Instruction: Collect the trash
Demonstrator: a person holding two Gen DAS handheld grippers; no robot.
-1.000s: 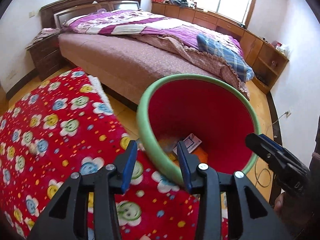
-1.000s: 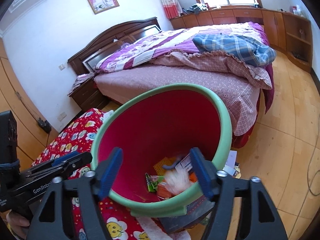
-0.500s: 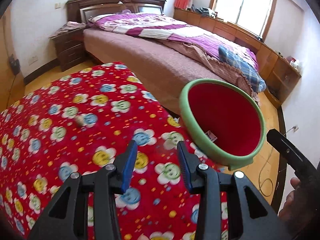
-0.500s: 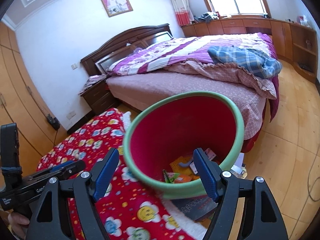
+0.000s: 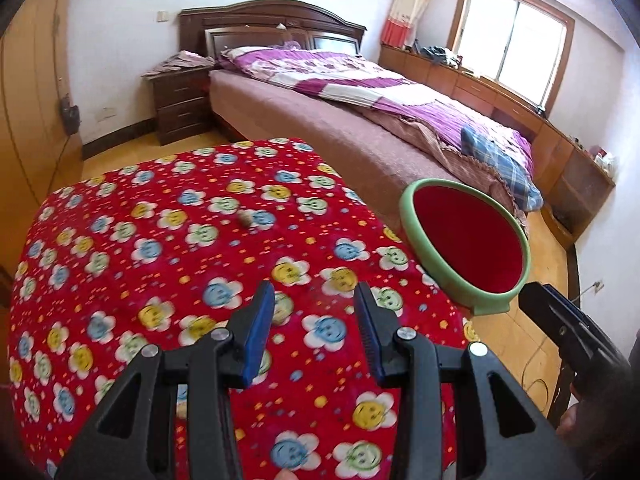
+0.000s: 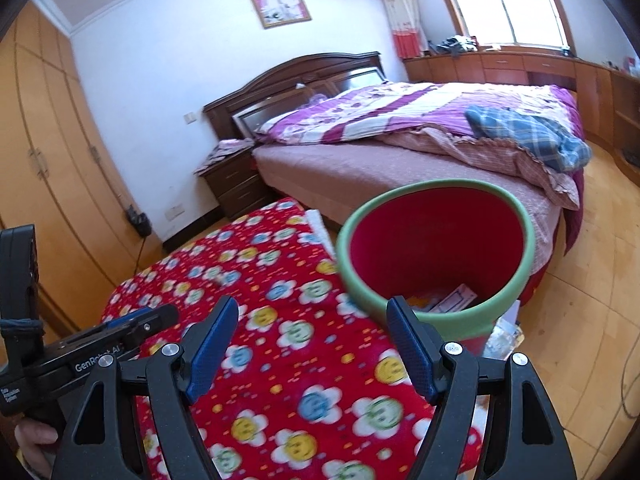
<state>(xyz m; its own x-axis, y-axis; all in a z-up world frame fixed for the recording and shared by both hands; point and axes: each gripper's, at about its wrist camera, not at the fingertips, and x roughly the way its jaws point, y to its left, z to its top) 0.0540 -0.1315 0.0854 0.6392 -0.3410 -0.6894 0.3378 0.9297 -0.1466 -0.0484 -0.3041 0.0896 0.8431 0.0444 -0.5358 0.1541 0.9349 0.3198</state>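
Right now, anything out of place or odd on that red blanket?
One thing: a small brownish scrap lies alone mid-way across the red flowered blanket, away from the red bin. Too blurred to identify. Both grippers are open and empty.

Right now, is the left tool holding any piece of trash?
No, the left tool is open with nothing between its blue pads, only the red flowered blanket showing beneath.

A worktop [image 5: 168,280] is covered by a red flowered cloth [image 5: 320,360]. A small brownish scrap [image 5: 243,219] is seen lying on the cloth. Papers [image 6: 504,332] are seen on the wooden floor [image 6: 580,320].
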